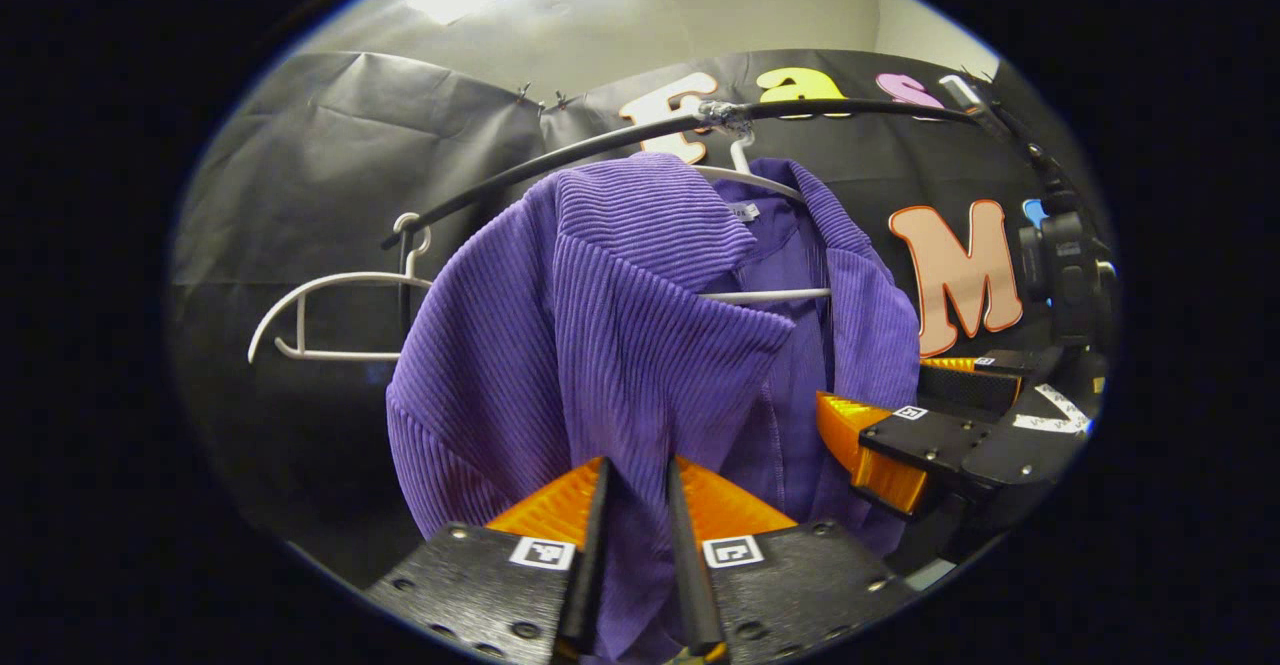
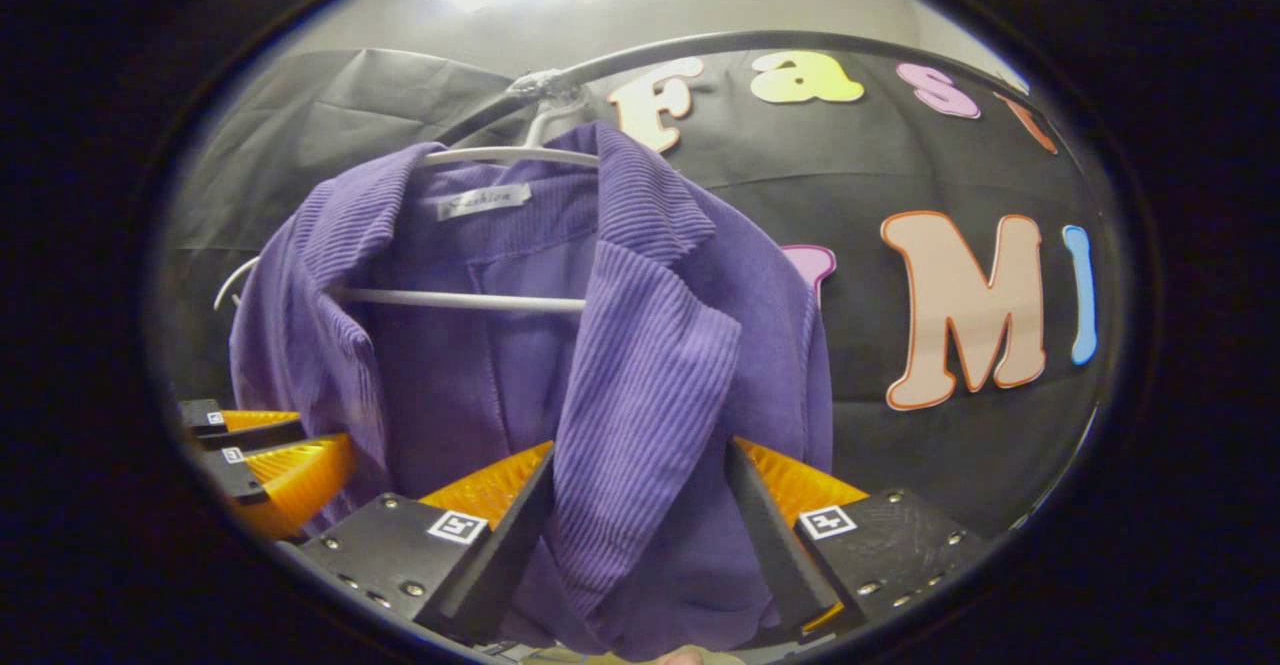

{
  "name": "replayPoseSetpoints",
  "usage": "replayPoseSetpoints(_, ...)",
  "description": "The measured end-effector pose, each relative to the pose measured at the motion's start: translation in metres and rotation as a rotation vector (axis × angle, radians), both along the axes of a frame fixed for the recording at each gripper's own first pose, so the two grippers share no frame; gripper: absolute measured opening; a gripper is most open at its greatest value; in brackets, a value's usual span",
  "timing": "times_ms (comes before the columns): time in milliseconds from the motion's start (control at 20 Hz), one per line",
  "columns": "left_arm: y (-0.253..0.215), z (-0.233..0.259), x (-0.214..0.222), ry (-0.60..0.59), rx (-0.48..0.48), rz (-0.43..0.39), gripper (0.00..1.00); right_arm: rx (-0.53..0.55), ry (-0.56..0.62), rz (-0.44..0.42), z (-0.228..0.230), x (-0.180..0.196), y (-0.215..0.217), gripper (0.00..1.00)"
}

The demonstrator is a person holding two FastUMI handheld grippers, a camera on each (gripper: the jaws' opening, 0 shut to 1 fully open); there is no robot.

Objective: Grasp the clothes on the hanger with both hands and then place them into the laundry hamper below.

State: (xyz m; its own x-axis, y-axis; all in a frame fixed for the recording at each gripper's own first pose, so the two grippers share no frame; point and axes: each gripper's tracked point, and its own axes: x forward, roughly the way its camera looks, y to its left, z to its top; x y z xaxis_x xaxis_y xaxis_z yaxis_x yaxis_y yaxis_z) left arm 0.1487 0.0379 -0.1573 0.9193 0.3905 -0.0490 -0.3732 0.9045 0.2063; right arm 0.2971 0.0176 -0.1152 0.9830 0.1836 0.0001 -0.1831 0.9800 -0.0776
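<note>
Here, purple ribbed jacket (image 2: 640, 365), white hanger (image 2: 470, 297)

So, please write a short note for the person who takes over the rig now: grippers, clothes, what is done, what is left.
Left gripper: shut on the purple jacket, low on its front panel.
Right gripper: fingers on both sides of the other lapel; whether they press it cannot be told.
The jacket is on the white hanger, on the black rail. An empty hanger hangs beside it.
Done: the approach, the left grasp.
Left: confirm the right grasp, pull the jacket off, lower it into the hamper.
</note>
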Motion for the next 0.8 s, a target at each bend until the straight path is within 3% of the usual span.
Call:
replayPoseSetpoints(50,0.000,-0.001,-0.002,0.007,-0.003,-0.003,0.17,0.021,-0.001,0.002,0.001,0.004,0.001,0.98)
replayPoseSetpoints(100,-0.002,0.001,-0.005,0.002,-0.011,-0.010,0.16,0.038,0.000,0.004,0.002,0.006,0.000,0.98)
replayPoseSetpoints(150,-0.005,0.003,-0.008,-0.003,-0.019,-0.022,0.02,0.051,0.002,-0.002,0.004,0.009,-0.001,0.98)
replayPoseSetpoints(250,-0.016,0.006,-0.014,-0.006,-0.040,-0.062,0.00,0.061,0.015,0.002,0.005,0.014,0.001,0.96)
replayPoseSetpoints(350,-0.029,0.011,-0.021,-0.007,-0.043,-0.103,0.00,0.059,0.031,-0.023,0.004,0.020,-0.002,0.54)
replayPoseSetpoints(400,-0.037,0.015,-0.024,-0.010,-0.038,-0.119,0.00,0.054,0.050,-0.019,0.002,0.020,0.001,0.43)
replayPoseSetpoints(450,-0.042,0.017,-0.029,-0.016,-0.033,-0.130,0.01,0.054,0.057,-0.014,0.001,0.017,0.002,0.20)
replayPoseSetpoints(550,-0.050,0.024,-0.038,-0.029,-0.034,-0.149,0.00,0.087,0.071,0.058,0.003,0.010,0.014,0.17)
replayPoseSetpoints(600,-0.055,0.026,-0.042,-0.038,-0.040,-0.165,0.01,0.095,0.067,0.066,0.005,0.006,0.015,0.16)
replayPoseSetpoints(700,-0.060,0.033,-0.052,-0.053,-0.052,-0.196,0.00,0.079,0.062,0.043,0.006,0.000,0.005,0.02)
replayPoseSetpoints(800,-0.058,0.041,-0.063,-0.063,-0.067,-0.231,0.00,0.057,0.059,0.042,0.008,-0.011,0.001,0.02)
